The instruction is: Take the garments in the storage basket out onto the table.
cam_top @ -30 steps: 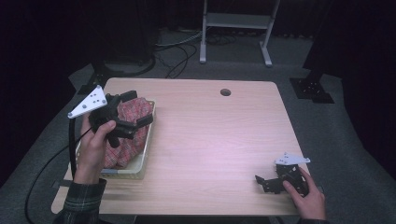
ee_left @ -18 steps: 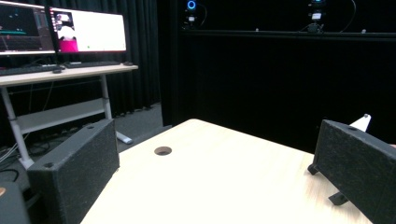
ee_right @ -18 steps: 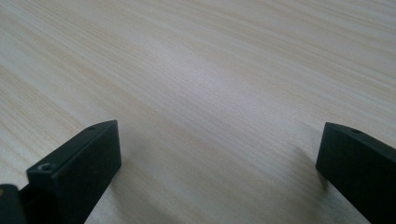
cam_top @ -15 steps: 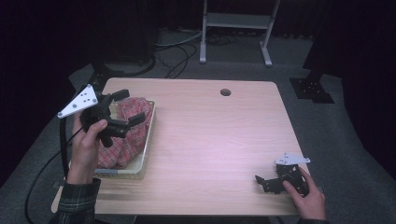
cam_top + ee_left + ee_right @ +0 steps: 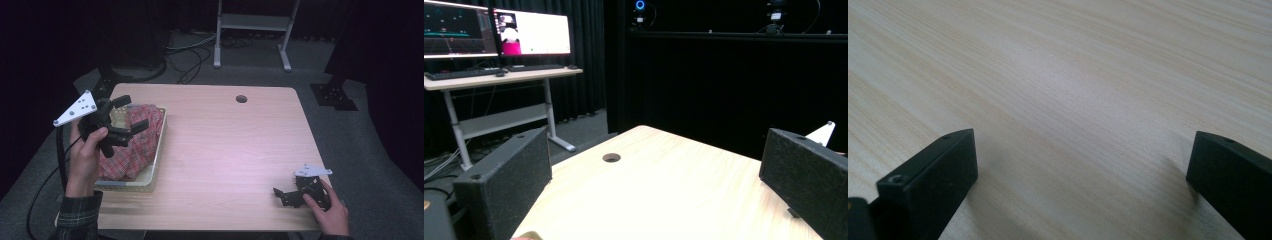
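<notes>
A red plaid cloth (image 5: pixel 134 147) lies bunched in a cream basket (image 5: pixel 158 150) at the table's left side. A hand holds my left gripper (image 5: pixel 136 111) raised above the basket's left part, open, jaws pointing right across the table. In the left gripper view, the left gripper (image 5: pixel 654 170) has nothing between its wide-apart jaws, and the bare tabletop (image 5: pixel 664 190) stretches beyond them. My right gripper (image 5: pixel 281 196) rests on the table near the front right corner under a hand. It is open, and in the right gripper view, the right gripper (image 5: pixel 1083 175) has only wood grain between its jaws.
The wooden table (image 5: pixel 225 150) has a round cable hole (image 5: pixel 241 98) near its far edge. A metal desk frame (image 5: pixel 252 30) and cables stand on the floor beyond it. A desk with lit monitors (image 5: pixel 499 35) stands farther off.
My left gripper has lifted off the plaid cloth and drawn back to the left, tipping its jaws up level. The cloth stays in the basket. The right gripper has not moved.
</notes>
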Tool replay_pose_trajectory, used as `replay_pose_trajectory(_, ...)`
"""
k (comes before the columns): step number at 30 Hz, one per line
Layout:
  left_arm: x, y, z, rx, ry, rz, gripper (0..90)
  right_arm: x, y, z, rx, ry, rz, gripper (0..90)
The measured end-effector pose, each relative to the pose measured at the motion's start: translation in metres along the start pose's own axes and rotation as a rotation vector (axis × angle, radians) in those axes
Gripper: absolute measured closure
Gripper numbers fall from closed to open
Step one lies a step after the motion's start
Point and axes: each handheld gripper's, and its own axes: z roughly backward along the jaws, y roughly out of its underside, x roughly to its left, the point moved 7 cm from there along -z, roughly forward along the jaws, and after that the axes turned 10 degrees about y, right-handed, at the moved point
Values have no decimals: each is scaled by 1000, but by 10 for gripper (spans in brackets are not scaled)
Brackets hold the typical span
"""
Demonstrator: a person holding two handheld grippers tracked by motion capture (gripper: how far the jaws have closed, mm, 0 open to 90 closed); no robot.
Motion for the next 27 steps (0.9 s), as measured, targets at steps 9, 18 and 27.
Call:
replay_pose_trajectory(9, 6, -1, 10, 4, -26, -4, 1, 0, 0, 0, 0, 0, 0, 0)
replay_pose_trajectory(18, 12, 1, 19, 10, -54, -6, 1, 0, 0, 0, 0, 0, 0, 0)
replay_pose_trajectory(27, 20, 2, 33, 4, -94, 2, 1, 0, 0, 0, 0, 0, 1, 0)
